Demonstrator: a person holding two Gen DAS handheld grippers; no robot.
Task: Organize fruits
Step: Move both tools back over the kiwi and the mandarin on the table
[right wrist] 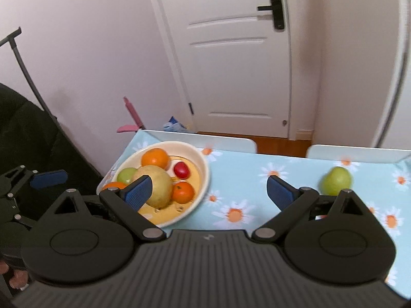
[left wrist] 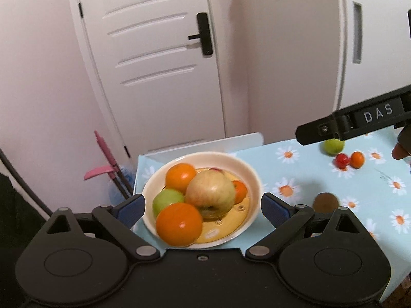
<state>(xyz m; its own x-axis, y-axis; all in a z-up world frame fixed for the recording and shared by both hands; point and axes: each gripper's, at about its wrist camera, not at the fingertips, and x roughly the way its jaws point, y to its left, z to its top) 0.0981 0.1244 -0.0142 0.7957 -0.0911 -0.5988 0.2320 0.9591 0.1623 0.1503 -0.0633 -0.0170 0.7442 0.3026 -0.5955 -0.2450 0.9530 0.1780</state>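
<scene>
A cream plate [left wrist: 253, 177] holds a big yellow apple [left wrist: 210, 195], two oranges [left wrist: 179, 223], a green apple [left wrist: 167, 200] and a small orange [left wrist: 240, 191]. My left gripper [left wrist: 203, 209] hangs open just above the plate's near side, with nothing between its pads. On the cloth to the right lie a green apple [left wrist: 334, 146], a red tomato [left wrist: 341, 160], a small orange [left wrist: 357, 159] and a brown kiwi [left wrist: 326, 202]. My right gripper [right wrist: 209, 192] is open and empty over the cloth, between the plate [right wrist: 204, 177] and the green apple [right wrist: 336, 181]. A red fruit [right wrist: 181, 170] also lies in the plate.
The table [right wrist: 244, 174] wears a light blue daisy cloth. Two white chair backs [right wrist: 205, 141] stand at its far edge, before a white door [right wrist: 231, 51]. A black chair [right wrist: 25, 133] and a pink dustpan [right wrist: 128, 127] are off the left edge.
</scene>
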